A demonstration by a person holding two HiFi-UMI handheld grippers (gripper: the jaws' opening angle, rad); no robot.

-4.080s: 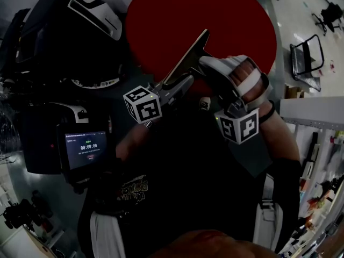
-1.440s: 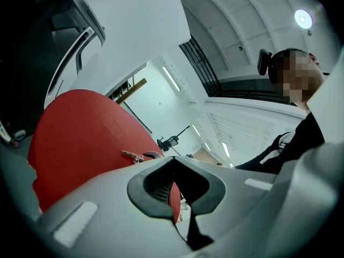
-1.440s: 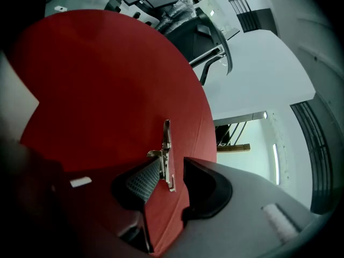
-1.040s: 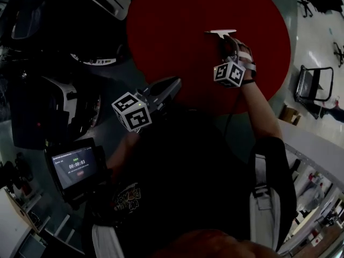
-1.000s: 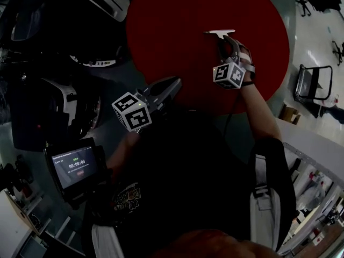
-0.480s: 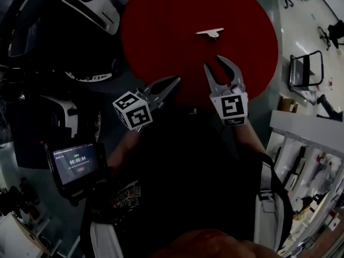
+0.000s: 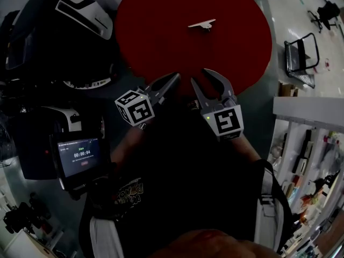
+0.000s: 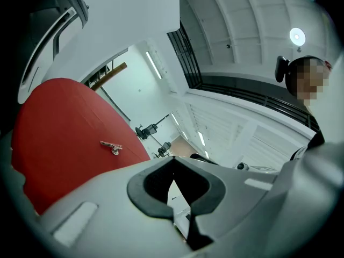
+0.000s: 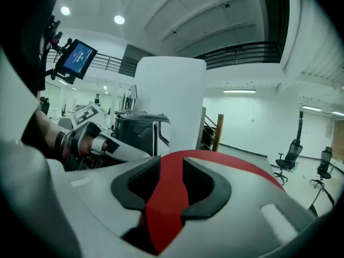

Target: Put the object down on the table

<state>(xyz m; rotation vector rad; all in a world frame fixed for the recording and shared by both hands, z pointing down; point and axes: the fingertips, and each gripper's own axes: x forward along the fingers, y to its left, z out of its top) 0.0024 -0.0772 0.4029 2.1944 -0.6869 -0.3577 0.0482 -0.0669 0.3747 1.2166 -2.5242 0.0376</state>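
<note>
The red table (image 7: 156, 31) bore the object (image 7: 201, 23) at 12 o'clock. Kept clear at 6 o'clock, my empty right tongs (image 7: 199, 75) were closing, left tongs (image 7: 174, 78) shut.

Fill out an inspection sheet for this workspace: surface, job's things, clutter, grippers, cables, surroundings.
Surface: round red table, dimly lit.
Job's things: small pale object lies on the table's far part, apart from both grippers; what it is cannot be told.
Clutter: nothing seen.
Grippers: left gripper shut, nothing between its jaws, held over the table's near edge. Right gripper open with its jaws closing, nothing between them, only the red table showing through the gap.
Cables: nothing seen.
Surroundings: lit screen at the person's left, dark equipment beyond it, office chairs on the pale floor at the right.
</note>
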